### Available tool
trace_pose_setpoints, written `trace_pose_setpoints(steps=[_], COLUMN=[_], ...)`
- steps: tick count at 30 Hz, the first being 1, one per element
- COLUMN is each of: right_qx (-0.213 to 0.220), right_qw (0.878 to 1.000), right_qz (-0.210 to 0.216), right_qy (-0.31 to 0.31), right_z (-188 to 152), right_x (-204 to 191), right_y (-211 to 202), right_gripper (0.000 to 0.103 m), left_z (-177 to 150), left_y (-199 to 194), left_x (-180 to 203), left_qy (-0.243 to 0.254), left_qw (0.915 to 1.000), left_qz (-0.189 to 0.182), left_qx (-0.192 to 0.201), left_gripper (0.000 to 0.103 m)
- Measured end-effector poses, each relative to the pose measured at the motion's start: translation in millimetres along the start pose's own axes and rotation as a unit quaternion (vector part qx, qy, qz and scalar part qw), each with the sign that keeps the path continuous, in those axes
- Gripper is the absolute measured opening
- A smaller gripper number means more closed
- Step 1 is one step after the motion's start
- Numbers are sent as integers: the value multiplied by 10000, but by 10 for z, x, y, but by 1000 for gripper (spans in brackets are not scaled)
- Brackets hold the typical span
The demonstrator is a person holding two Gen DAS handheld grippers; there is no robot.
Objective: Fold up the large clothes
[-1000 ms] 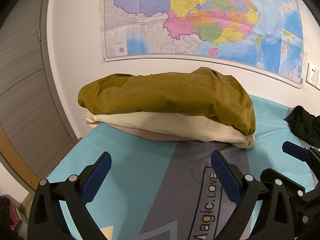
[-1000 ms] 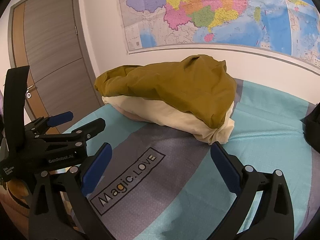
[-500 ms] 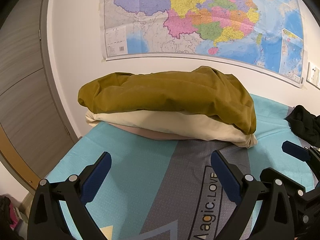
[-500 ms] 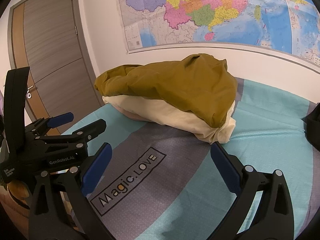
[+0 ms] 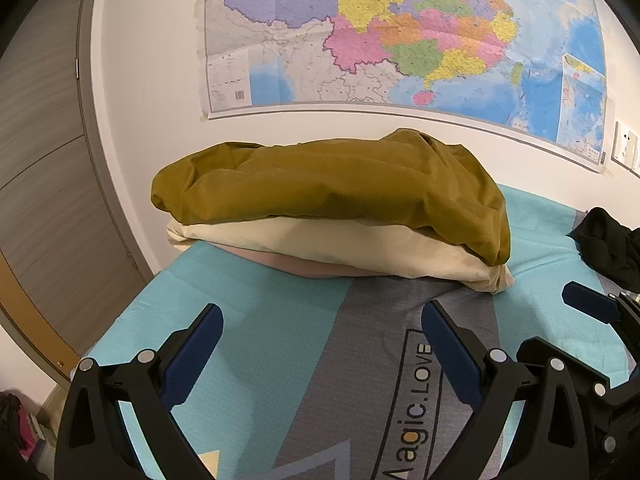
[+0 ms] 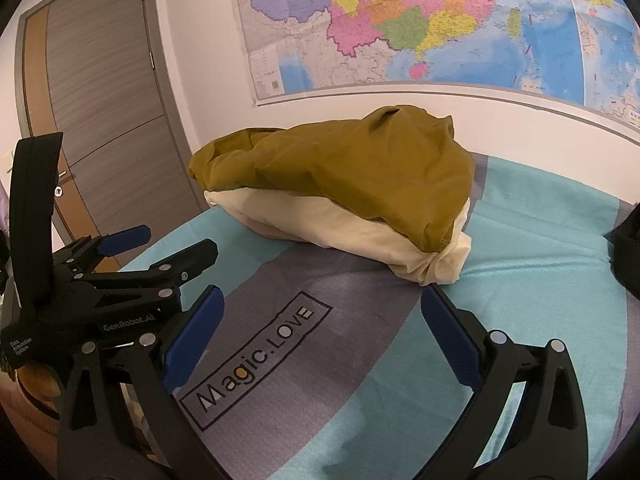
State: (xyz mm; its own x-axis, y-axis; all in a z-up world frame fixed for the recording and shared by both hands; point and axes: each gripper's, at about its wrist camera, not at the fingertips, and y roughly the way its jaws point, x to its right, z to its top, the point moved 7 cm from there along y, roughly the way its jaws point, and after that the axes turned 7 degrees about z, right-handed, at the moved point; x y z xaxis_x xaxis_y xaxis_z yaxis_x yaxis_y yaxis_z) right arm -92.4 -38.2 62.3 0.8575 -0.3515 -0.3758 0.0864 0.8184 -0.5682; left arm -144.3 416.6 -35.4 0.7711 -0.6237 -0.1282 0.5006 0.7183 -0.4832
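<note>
An olive-brown garment [image 5: 332, 196] [image 6: 352, 176] lies folded on top of a cream one [image 5: 320, 248] [image 6: 360, 236] and a pinkish one [image 5: 304, 266], stacked at the far side of the teal and grey bed cover [image 5: 256, 320] [image 6: 520, 280]. A black garment [image 5: 608, 244] lies crumpled at the right; its edge shows in the right wrist view [image 6: 628, 252]. My left gripper [image 5: 322, 318] is open and empty above the cover, short of the stack. My right gripper [image 6: 322, 300] is open and empty beside it. The left gripper also shows in the right wrist view [image 6: 156, 242].
A wall with a large map [image 5: 400, 40] stands right behind the stack. A grey door [image 6: 100, 100] is at the left, past the bed's edge. The cover bears a "Magic.LOVE" print [image 6: 256, 360].
Both views have crept slightly closer to the stack. The grippers stay open and the clothes have not moved.
</note>
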Motion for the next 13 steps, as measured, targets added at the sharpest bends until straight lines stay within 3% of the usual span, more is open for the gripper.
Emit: trace_pose_setpoints(steps=[7, 13], right_qx=[83, 222], right_qw=[9994, 9953], right_qz=[-245, -732], right_qy=[213, 599], right_z=[-55, -181], right_x=[195, 568], right_y=[-145, -479], right_gripper=[97, 97], left_z=[-37, -104], left_y=[3, 84], left_x=[266, 688], left_qy=[174, 85], left_qw=[9991, 9908], left_qz=[-395, -1274], left_qx=[-30, -443], left_gripper=[96, 96])
